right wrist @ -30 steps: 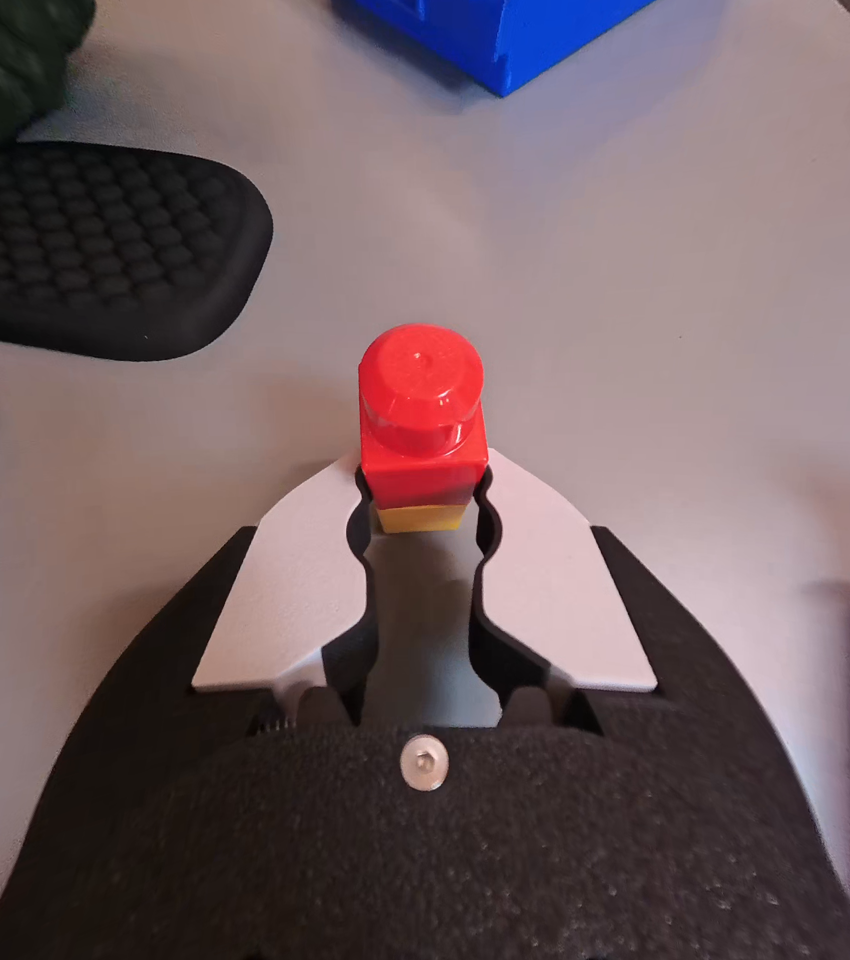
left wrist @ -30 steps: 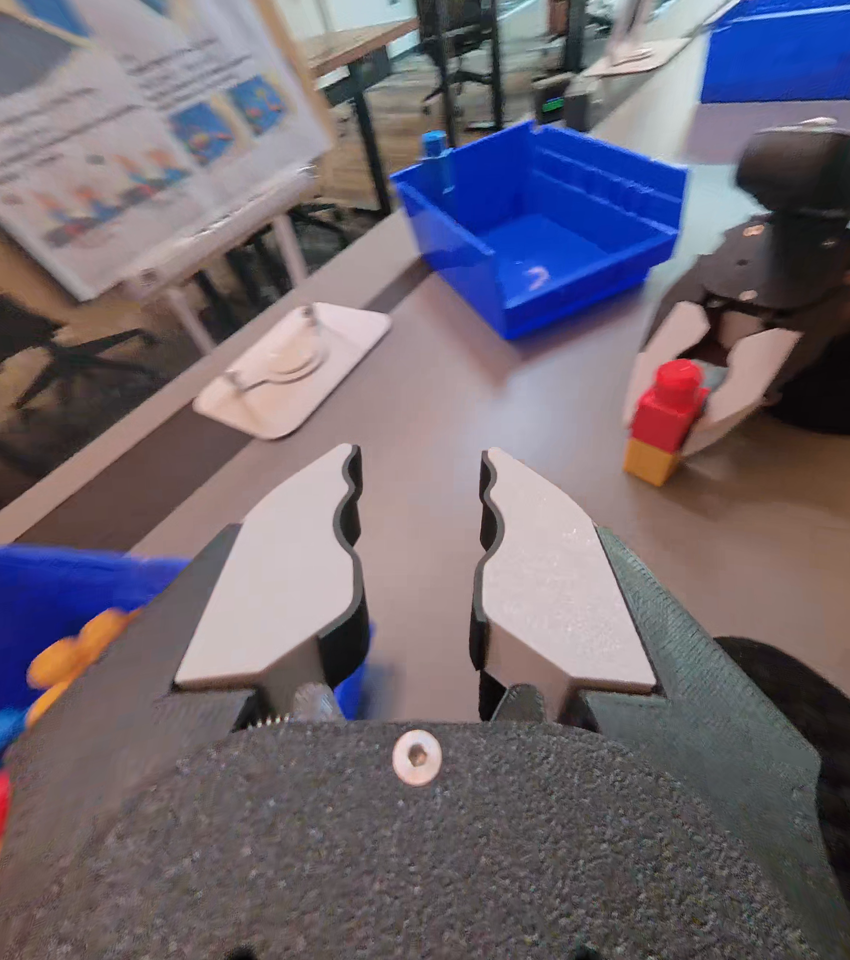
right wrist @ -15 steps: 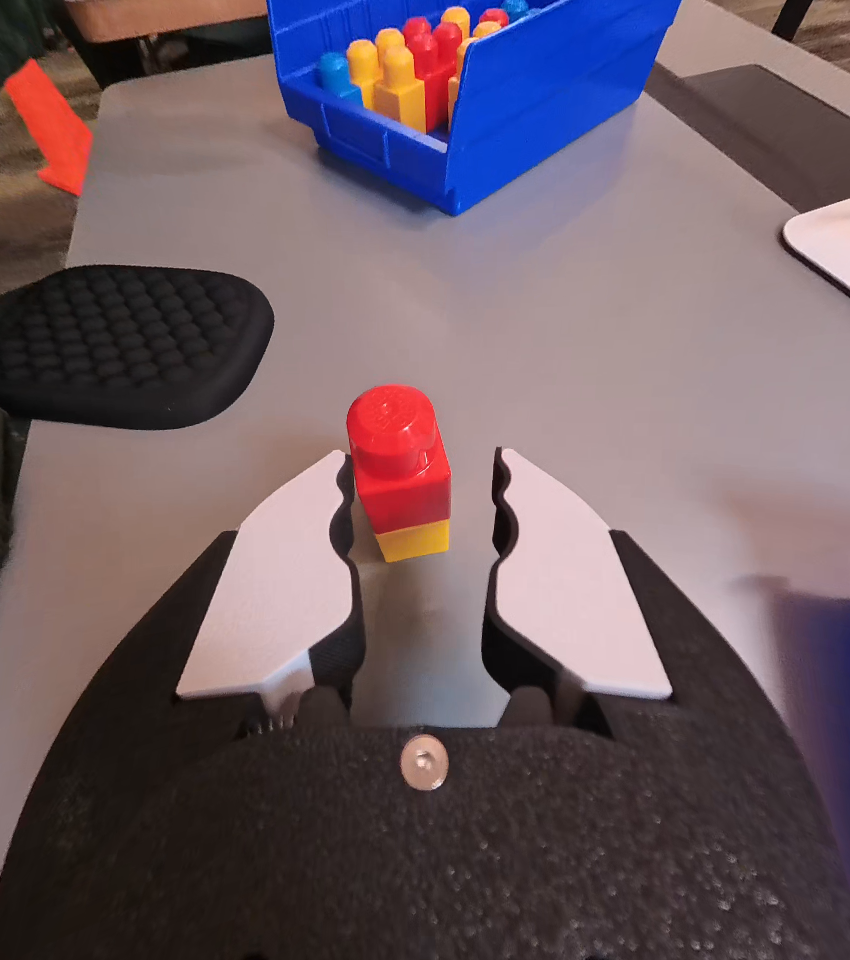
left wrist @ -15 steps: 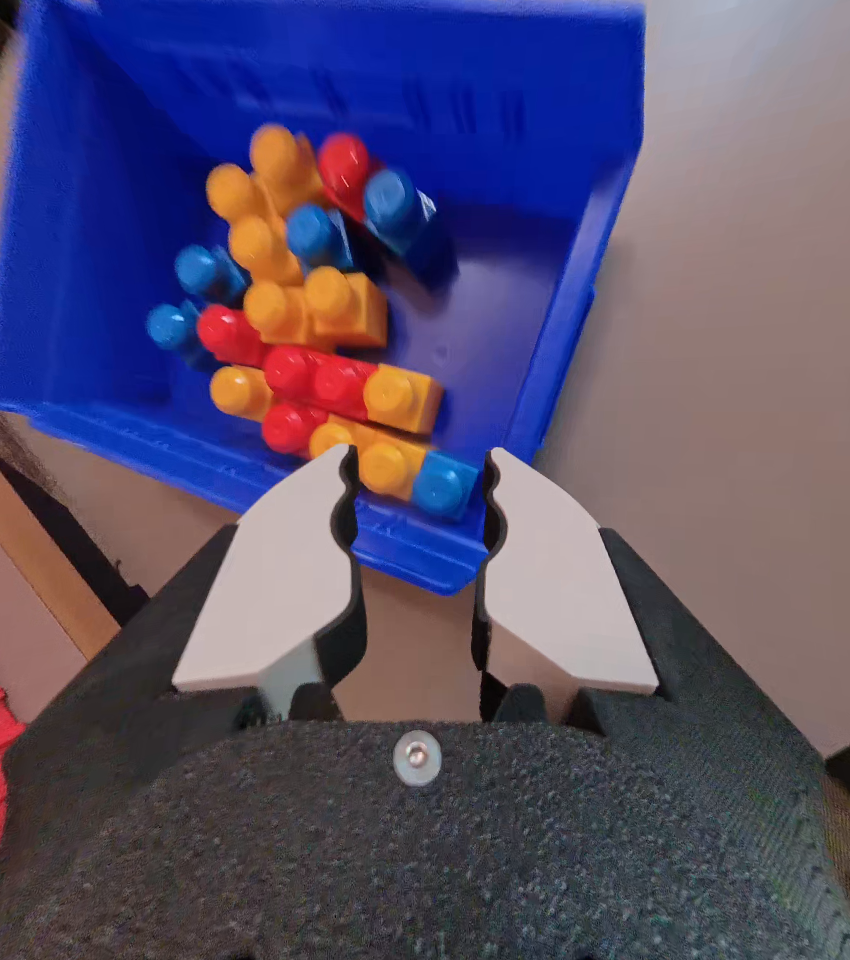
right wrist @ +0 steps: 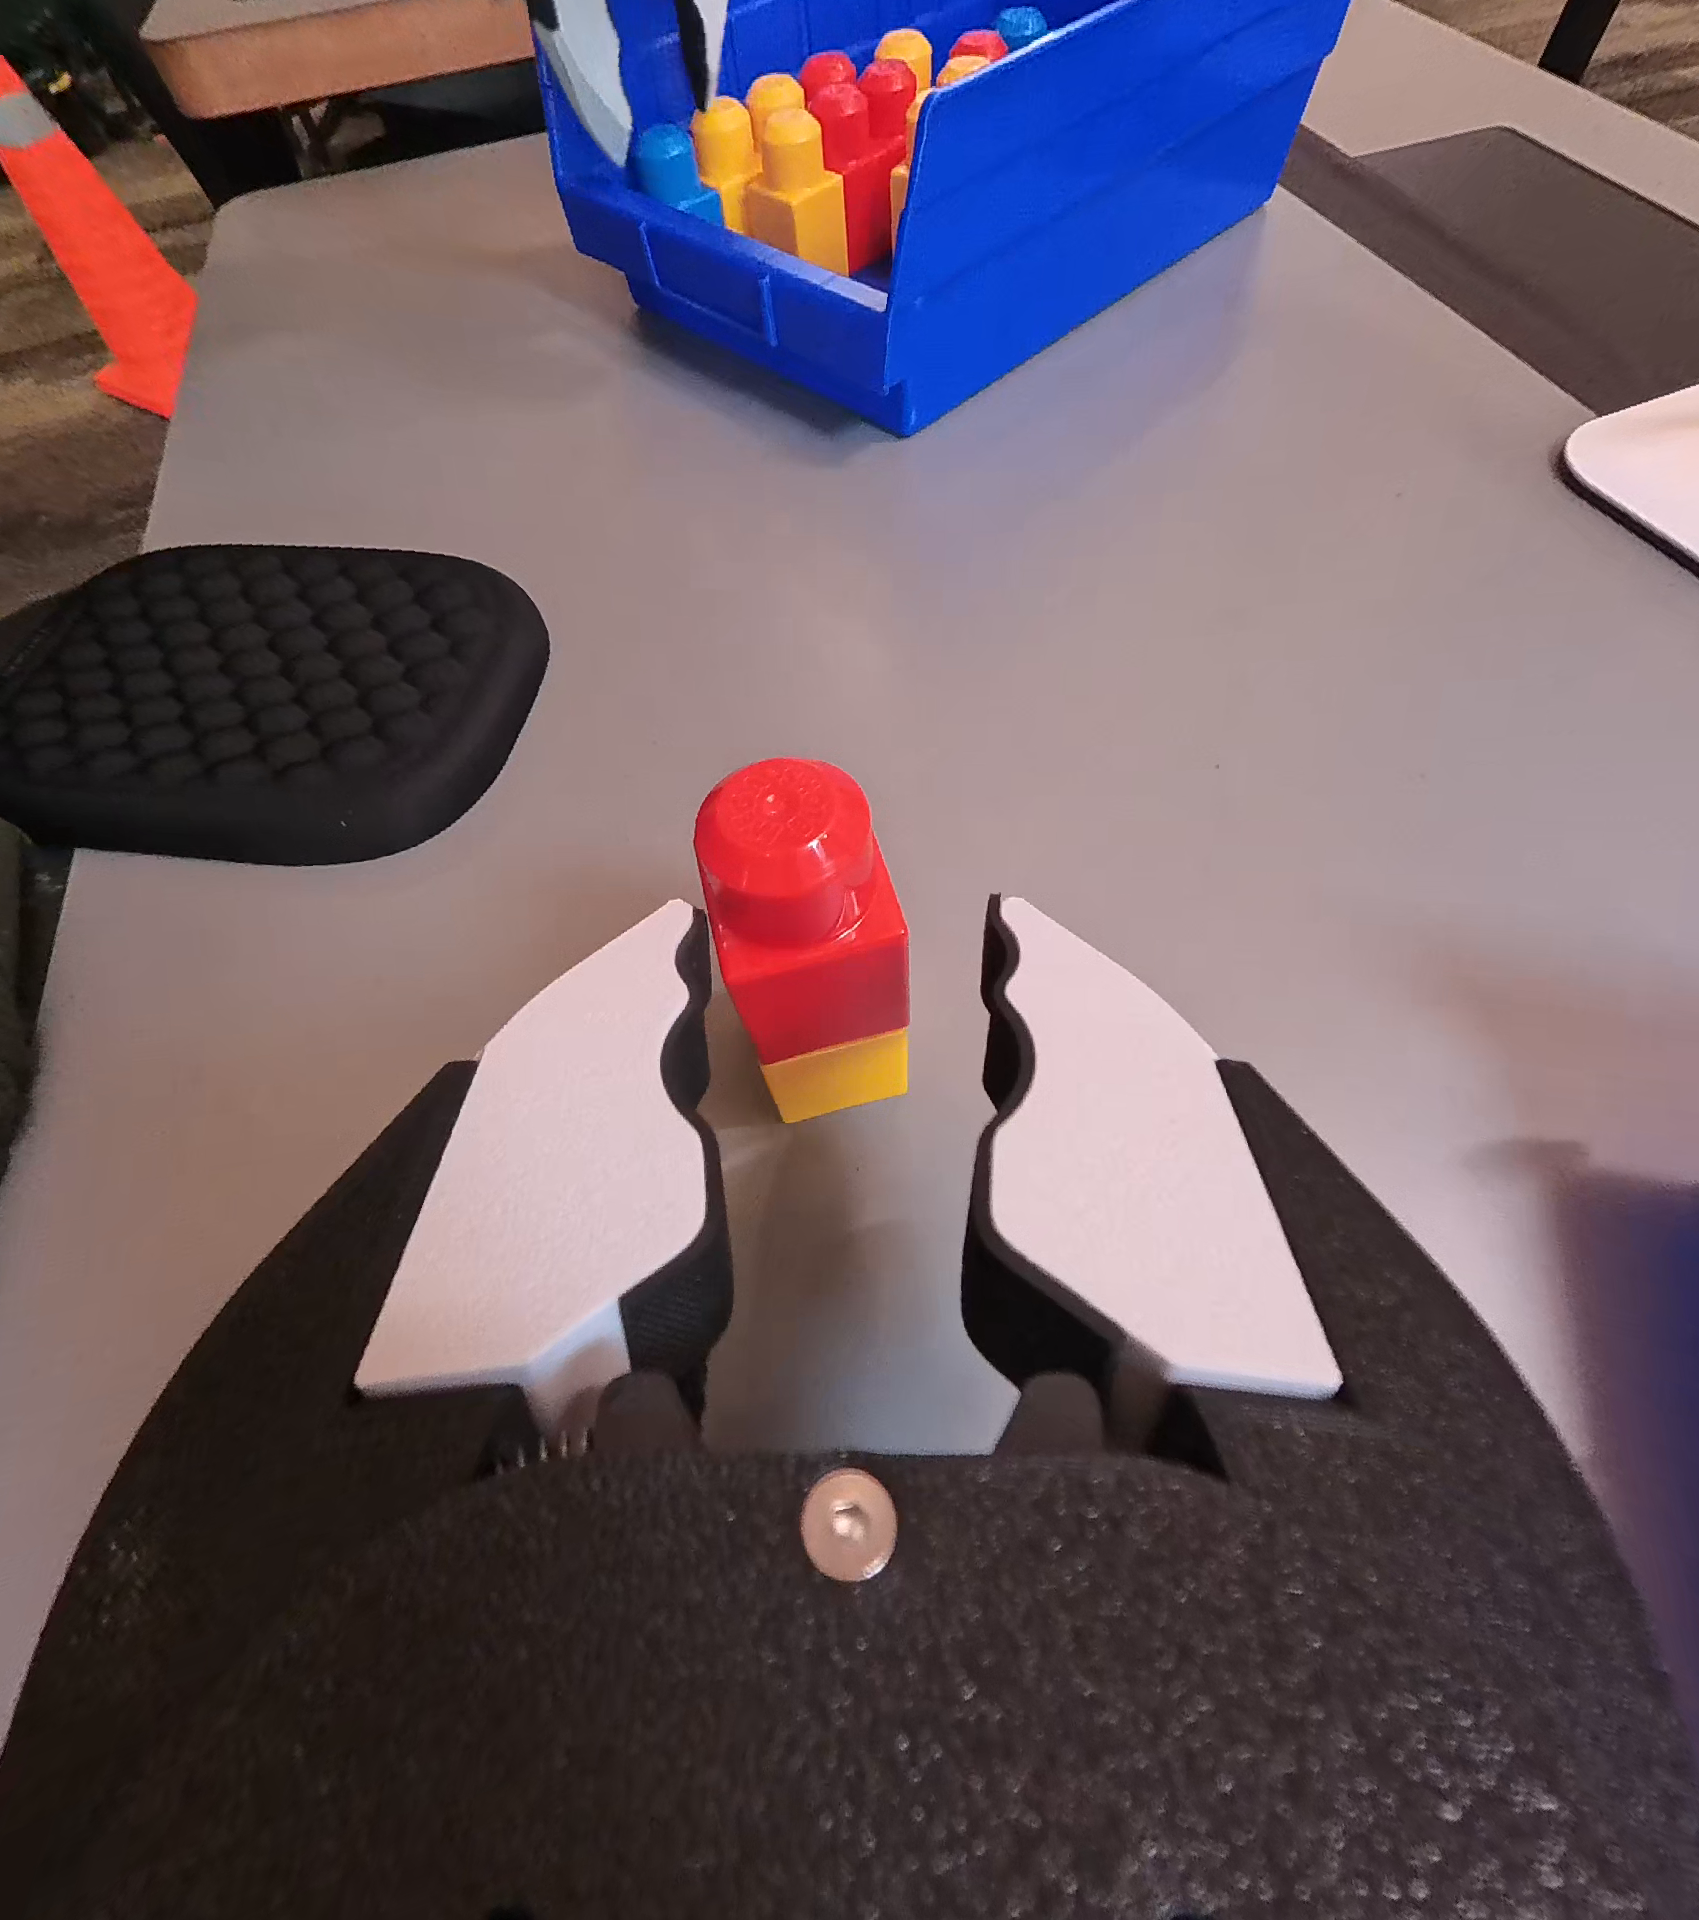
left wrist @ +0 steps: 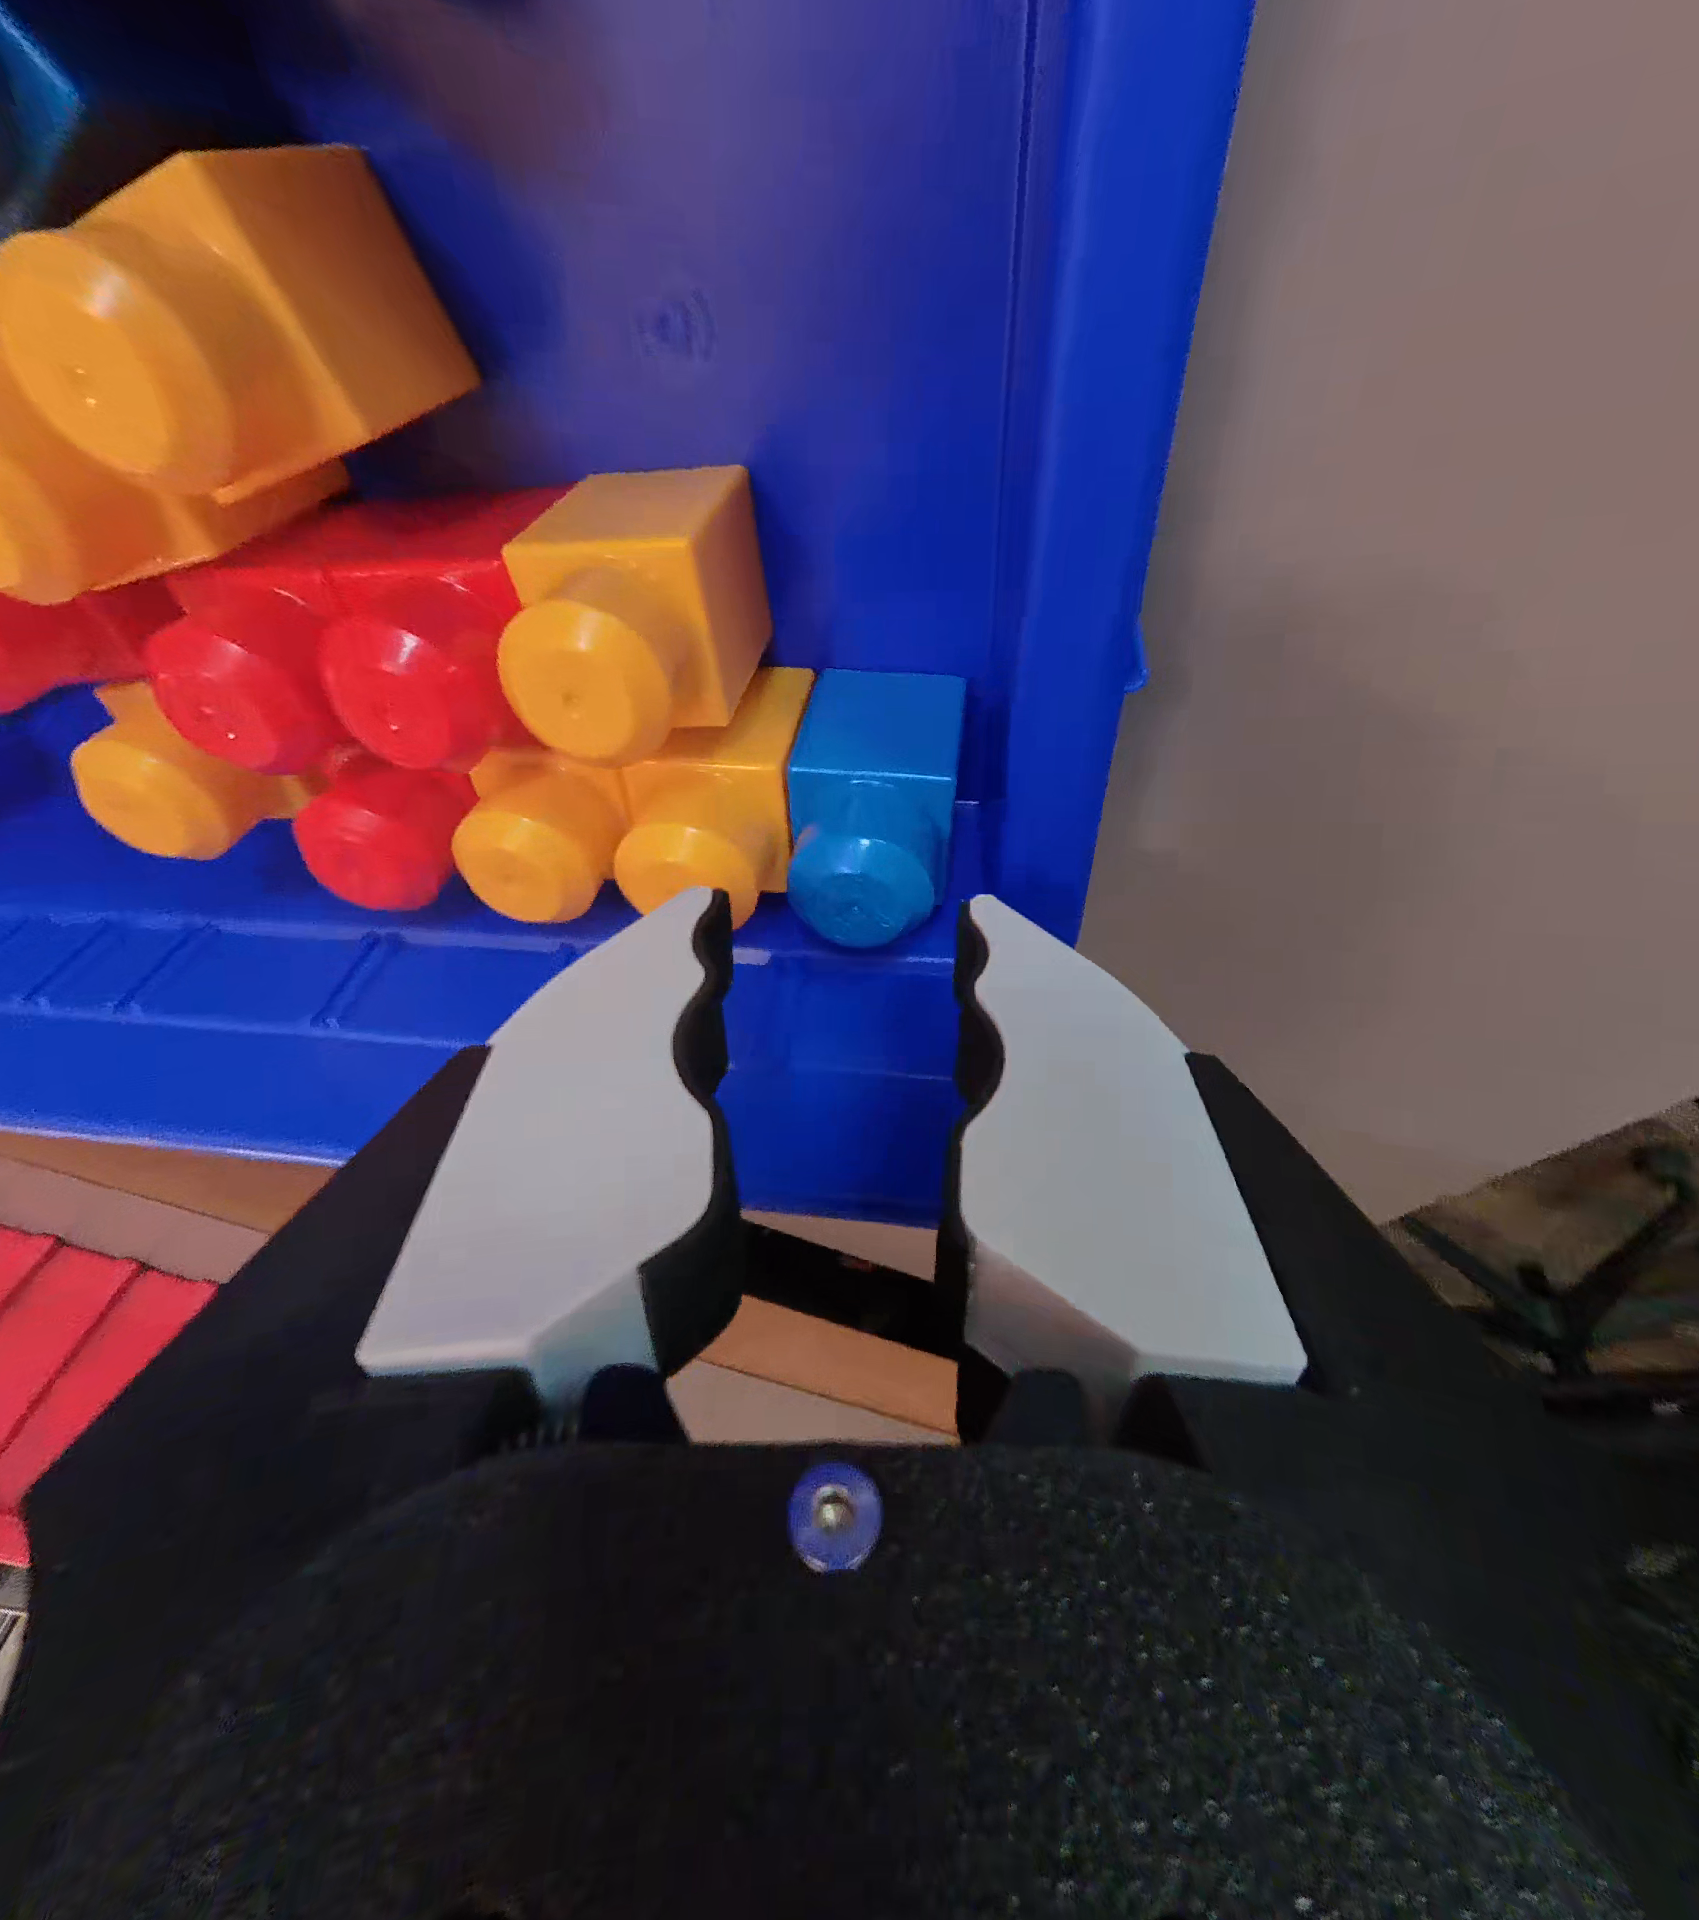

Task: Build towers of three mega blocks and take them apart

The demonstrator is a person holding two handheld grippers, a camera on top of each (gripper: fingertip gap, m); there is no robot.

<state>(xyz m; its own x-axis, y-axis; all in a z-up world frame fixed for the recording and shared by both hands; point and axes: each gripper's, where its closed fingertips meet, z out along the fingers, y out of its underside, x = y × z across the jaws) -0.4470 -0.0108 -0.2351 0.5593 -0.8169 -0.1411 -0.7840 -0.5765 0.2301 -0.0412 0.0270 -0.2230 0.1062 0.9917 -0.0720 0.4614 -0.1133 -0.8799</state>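
Spanning both views, grey worktop (right wrist: 1136, 623), carpeted floor beyond, blue bin (left wrist: 1084, 416) now filling left view, left gripper (left wrist: 837, 920) parted near blue block (left wrist: 871, 790), right gripper (right wrist: 840, 914) drawn wider, empty, red-on-yellow tower (right wrist: 809, 956) at 12 o'clock between fingers.

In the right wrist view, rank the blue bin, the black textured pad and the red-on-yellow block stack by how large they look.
1. Blue bin, largest, though partly cut off by the top edge.
2. Black textured pad, clearly smaller than the bin.
3. Red-on-yellow block stack, smallest, even though it stands nearest the camera.
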